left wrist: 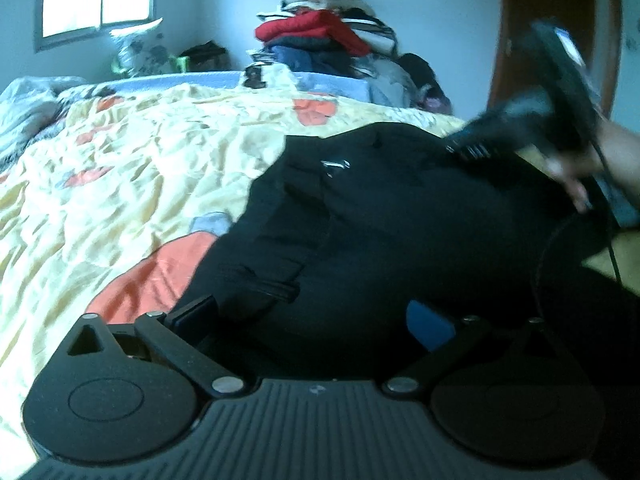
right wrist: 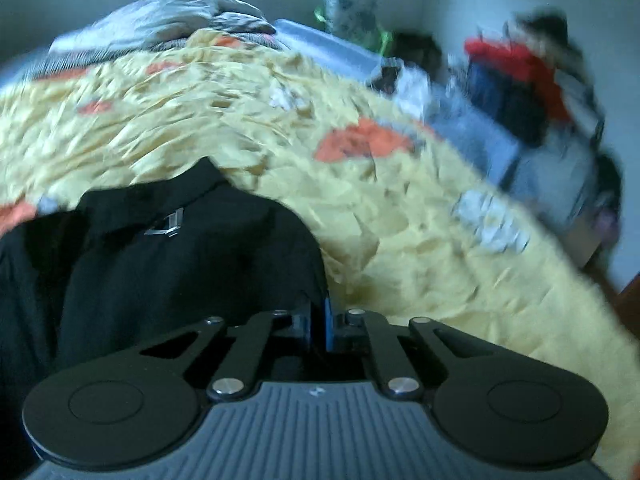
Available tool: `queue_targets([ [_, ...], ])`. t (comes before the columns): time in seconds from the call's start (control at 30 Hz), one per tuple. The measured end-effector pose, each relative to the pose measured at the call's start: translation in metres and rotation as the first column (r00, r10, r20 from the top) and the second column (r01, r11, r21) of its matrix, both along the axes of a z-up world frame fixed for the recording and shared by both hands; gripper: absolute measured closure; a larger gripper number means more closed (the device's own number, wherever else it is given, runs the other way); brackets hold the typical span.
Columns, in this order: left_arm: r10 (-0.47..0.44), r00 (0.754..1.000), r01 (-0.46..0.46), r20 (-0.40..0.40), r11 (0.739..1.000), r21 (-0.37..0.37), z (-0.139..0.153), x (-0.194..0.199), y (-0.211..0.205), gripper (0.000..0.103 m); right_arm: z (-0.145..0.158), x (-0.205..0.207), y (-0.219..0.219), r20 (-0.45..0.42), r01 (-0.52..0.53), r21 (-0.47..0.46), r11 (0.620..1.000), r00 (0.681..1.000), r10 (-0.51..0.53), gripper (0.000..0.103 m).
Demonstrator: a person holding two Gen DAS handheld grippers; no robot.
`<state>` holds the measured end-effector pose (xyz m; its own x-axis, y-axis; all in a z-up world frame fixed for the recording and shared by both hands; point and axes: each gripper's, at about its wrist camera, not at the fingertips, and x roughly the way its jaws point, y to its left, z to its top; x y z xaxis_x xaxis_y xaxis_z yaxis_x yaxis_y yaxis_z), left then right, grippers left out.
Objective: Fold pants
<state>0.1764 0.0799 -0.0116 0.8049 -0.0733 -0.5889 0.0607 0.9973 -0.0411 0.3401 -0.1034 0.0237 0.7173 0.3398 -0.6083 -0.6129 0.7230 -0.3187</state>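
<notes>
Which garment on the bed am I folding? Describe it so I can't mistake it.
Start from the bed with the yellow bedspread patterned in orange. At its near edge lie the black pants, under both grippers. Unlike the mixed-colour clothes pile by the far wall, they are plain black with a small silvery mark.

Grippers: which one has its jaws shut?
The right gripper: blue pads pressed together at the black pants' edge. The left gripper stands wide open over the pants.
</notes>
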Motion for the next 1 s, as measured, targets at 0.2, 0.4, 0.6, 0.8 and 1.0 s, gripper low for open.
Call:
queue_targets([
  [0.2, 0.043, 0.999, -0.045, -0.015, 0.985, -0.165, 0.051, 0.037, 0.022, 0.001, -0.006, -0.072, 0.026, 0.189, -0.05, -0.184, 0.982, 0.978, 0.085, 0.097],
  [0.4, 0.043, 0.989, -0.096, -0.144, 0.918, -0.384, 0.074, 0.116, 0.024, 0.001, -0.009, -0.115, 0.039, 0.266, -0.069, -0.246, 0.967, 0.954, 0.136, 0.097],
  [0.6, 0.102, 0.964, -0.215, -0.247, 0.843, -0.492, 0.057, 0.145, 0.024, 0.013, -0.006, -0.151, 0.044, 0.298, -0.101, -0.291, 0.951, 0.935, 0.19, 0.097],
  [0.8, 0.063, 0.945, -0.244, -0.321, 0.788, -0.565, 0.038, 0.128, 0.038, 0.096, -0.011, -0.172, 0.05, 0.292, -0.111, -0.352, 0.93, 0.93, 0.221, 0.097],
  [1.0, 0.026, 0.98, -0.108, -0.195, 0.9, -0.421, 0.055, 0.06, 0.031, 0.097, -0.008, -0.206, 0.057, 0.281, -0.123, -0.382, 0.916, 0.929, 0.242, 0.097],
])
